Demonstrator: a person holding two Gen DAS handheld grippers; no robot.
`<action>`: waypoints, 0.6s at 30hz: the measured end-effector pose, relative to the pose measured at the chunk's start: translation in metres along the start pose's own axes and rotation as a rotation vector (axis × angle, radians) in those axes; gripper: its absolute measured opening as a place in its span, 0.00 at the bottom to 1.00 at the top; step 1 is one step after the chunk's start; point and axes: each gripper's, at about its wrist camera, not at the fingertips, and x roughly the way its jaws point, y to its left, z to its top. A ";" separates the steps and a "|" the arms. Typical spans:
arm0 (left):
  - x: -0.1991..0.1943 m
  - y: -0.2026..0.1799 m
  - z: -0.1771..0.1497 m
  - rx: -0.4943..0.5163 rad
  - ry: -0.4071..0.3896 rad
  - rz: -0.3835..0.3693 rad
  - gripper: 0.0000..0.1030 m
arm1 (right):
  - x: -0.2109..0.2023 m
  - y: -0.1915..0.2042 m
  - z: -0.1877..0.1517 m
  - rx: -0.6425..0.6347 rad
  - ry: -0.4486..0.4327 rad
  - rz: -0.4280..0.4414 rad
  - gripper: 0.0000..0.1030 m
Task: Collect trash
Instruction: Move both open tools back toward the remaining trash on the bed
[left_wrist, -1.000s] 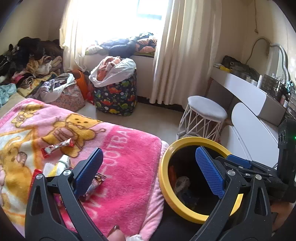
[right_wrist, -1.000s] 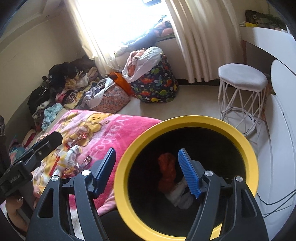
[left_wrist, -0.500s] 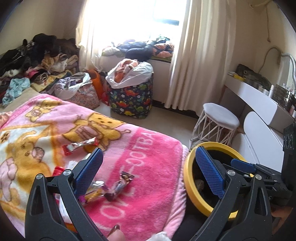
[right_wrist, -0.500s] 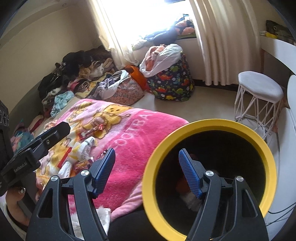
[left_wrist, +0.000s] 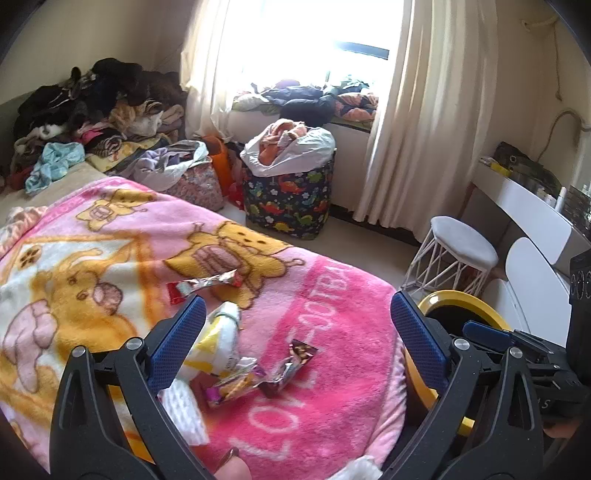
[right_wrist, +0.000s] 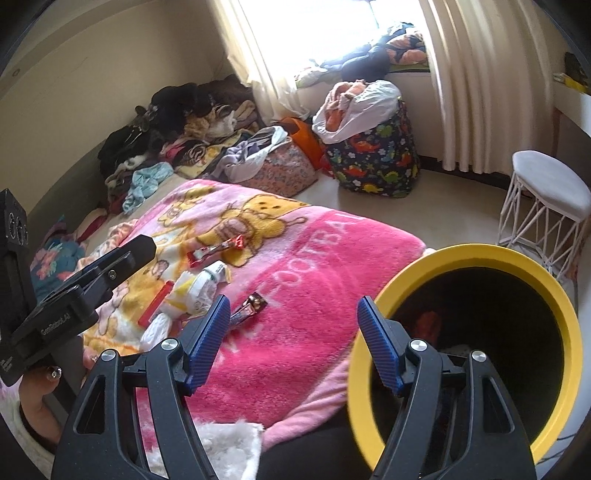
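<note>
Several pieces of trash lie on the pink cartoon blanket (left_wrist: 325, 325): a silver and red wrapper (left_wrist: 207, 286), a white and yellow crumpled packet (left_wrist: 219, 341), a pink snack wrapper (left_wrist: 236, 386) and a dark foil wrapper (left_wrist: 293, 360). My left gripper (left_wrist: 295, 332) is open and empty just above them. My right gripper (right_wrist: 295, 332) is open and empty at the bed's edge. The yellow-rimmed black bin (right_wrist: 469, 258) stands to its right, with some trash inside. The bin's rim also shows in the left wrist view (left_wrist: 458, 297).
A dinosaur-print hamper (left_wrist: 288, 199) full of clothes stands by the window. A white stool (left_wrist: 458, 254) stands on the floor near the bin. Piles of clothes (left_wrist: 99, 110) lie at the far left. A white desk (left_wrist: 524, 206) runs along the right wall.
Both grippers have swung left, away from over the bin and toward the blanket. The wrappers now lie between the left gripper's fingers; the bin has shifted to the right of both views.
</note>
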 end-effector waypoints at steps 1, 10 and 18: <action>0.000 0.004 0.000 -0.007 0.002 0.005 0.89 | 0.002 0.002 0.000 -0.005 0.003 0.003 0.67; -0.001 0.031 -0.008 -0.041 0.021 0.056 0.89 | 0.017 0.015 0.005 -0.037 0.027 0.018 0.67; -0.004 0.057 -0.024 -0.063 0.058 0.102 0.89 | 0.031 0.030 0.007 -0.072 0.050 0.035 0.67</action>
